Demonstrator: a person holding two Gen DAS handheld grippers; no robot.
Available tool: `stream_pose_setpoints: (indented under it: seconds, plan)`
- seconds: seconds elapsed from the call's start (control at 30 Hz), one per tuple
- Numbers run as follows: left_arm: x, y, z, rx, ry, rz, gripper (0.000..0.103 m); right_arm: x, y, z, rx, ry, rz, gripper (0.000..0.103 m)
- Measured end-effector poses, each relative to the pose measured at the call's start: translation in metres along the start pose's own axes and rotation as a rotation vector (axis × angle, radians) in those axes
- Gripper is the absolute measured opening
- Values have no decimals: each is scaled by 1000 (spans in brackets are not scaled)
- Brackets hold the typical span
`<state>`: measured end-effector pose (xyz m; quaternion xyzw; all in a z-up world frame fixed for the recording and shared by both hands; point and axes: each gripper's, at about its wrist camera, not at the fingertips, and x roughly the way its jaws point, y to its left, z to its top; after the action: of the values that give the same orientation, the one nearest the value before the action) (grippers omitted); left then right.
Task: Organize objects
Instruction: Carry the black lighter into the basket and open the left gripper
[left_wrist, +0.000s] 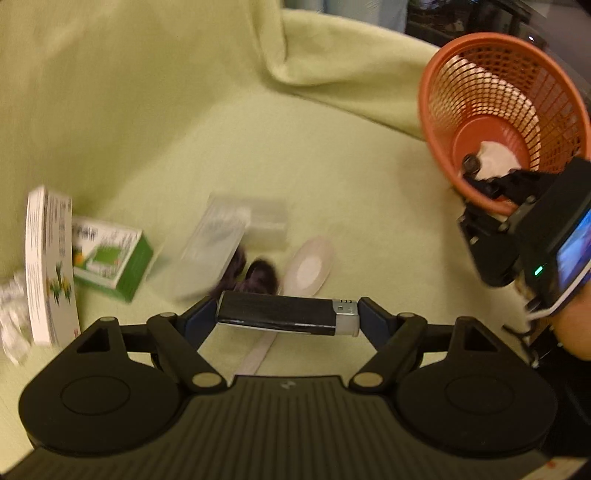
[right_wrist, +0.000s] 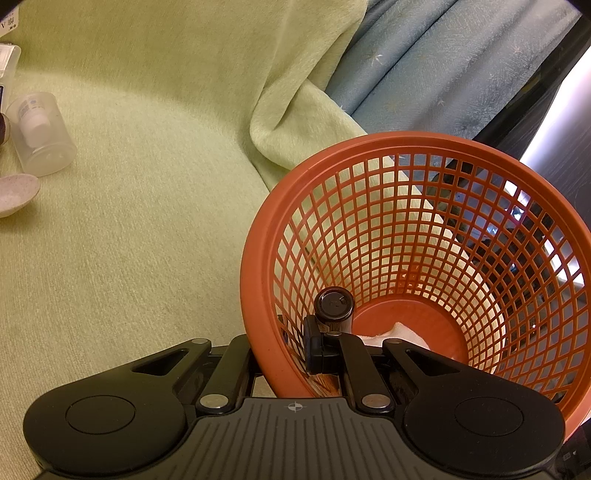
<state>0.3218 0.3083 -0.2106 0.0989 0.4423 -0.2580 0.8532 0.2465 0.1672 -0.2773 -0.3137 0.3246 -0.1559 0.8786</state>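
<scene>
Two grippers share the job: the left gripper is clamped endwise on a black, silver-capped lighter, its long axis crosswise between the pads. The orange plastic mesh basket lies ahead to its right (tilted), its rim pinched by the closed right gripper.

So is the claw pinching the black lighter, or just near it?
Touching. In the left wrist view, the left claw has the black lighter lying crosswise between its pads, one pad against each end, lifted above the green cloth.
</scene>
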Motion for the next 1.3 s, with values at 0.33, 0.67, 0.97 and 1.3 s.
stream_pose_setpoints:
  seconds: [0.33, 0.67, 0.97, 1.3]
  plan:
    - [-24, -35, 65, 82, -85, -68, 79, 0, 0, 0, 2, 0, 0, 5]
    - [-18, -80, 124, 109, -149, -182, 79, 0, 0, -1, 4, -1, 1, 4]
    - [0, -138, 154, 169, -151, -317, 79, -2, 0, -1, 10, -2, 3, 4]
    - [30, -174, 173, 166, -157, -365, 84, -6, 1, 0, 19, -6, 6, 4]
